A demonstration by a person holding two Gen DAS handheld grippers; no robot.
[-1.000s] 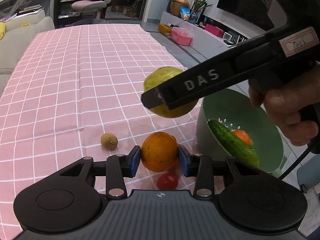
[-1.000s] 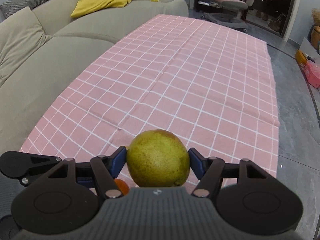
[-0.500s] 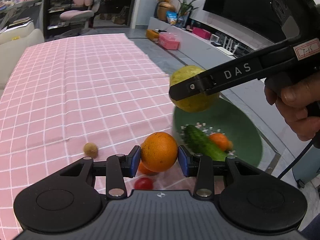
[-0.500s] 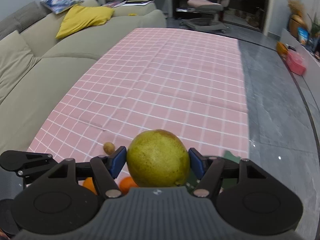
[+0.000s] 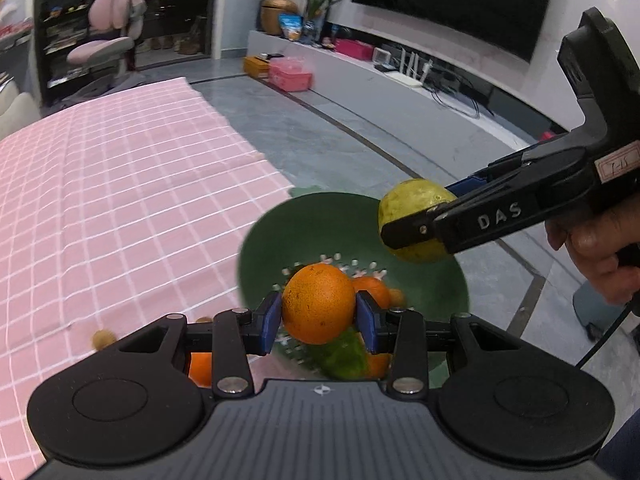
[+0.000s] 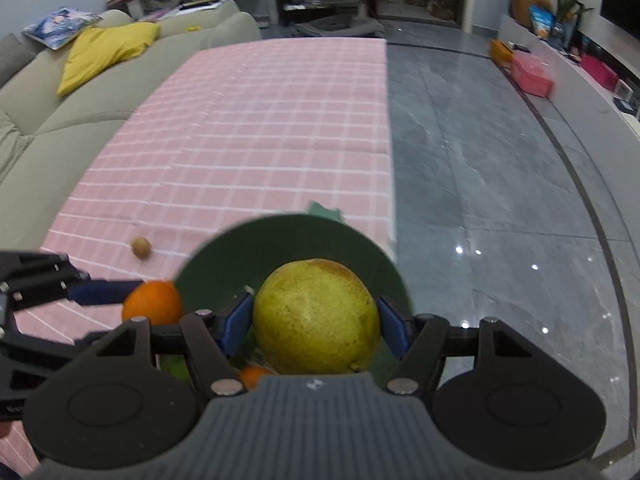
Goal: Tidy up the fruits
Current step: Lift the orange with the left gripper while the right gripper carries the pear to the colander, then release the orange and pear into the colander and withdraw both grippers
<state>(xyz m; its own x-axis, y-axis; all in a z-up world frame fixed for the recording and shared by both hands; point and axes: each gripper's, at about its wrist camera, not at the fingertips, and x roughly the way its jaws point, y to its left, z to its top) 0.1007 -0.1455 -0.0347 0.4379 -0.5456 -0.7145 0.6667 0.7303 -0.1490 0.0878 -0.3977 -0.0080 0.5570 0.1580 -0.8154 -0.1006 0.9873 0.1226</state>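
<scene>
Left wrist view: dimpled round orange (image 5: 318, 303) between blue pads (image 5: 269, 321), perforated green colander (image 5: 448, 292) beneath.

a pink checked cloth (image 6: 260, 128) is spread over the surface, its right edge running alongside grey stone floor (image 6: 492, 184). a green colander bowl (image 5: 316, 224) sits at the cloth's right edge. a small tan round fruit (image 6: 141, 247) lies on the cloth to the left of the bowl, apart from it. an orange fruit (image 5: 200, 368) lies nearer, partly hidden.
</scene>
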